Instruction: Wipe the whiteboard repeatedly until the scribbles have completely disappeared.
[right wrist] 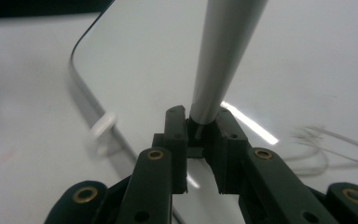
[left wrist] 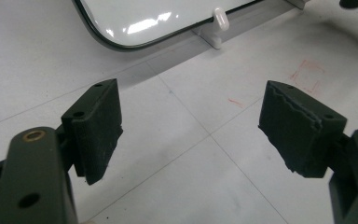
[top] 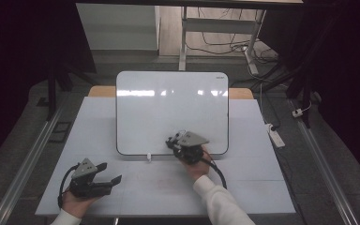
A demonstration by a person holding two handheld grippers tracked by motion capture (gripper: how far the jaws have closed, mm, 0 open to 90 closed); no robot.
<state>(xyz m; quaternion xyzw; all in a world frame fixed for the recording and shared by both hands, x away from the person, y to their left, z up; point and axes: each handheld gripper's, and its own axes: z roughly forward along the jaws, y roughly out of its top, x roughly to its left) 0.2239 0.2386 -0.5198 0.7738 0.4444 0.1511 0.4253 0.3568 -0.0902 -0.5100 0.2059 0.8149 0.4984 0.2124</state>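
Grey marker point(right wrist: 223, 56), smooth tapered barrel, glossy whiteboard point(right wrist: 307, 60)

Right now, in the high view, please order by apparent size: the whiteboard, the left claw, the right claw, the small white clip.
1. whiteboard, by far the largest.
2. left claw and right claw: they look alike, so no ranking.
3. small white clip, the smallest.

My white table point(top: 262, 187) stands on grey floor point(top: 23, 140); beyond it a white desk frame point(top: 215, 23) with cables, dark curtains either side, a power strip point(top: 275, 136) right.
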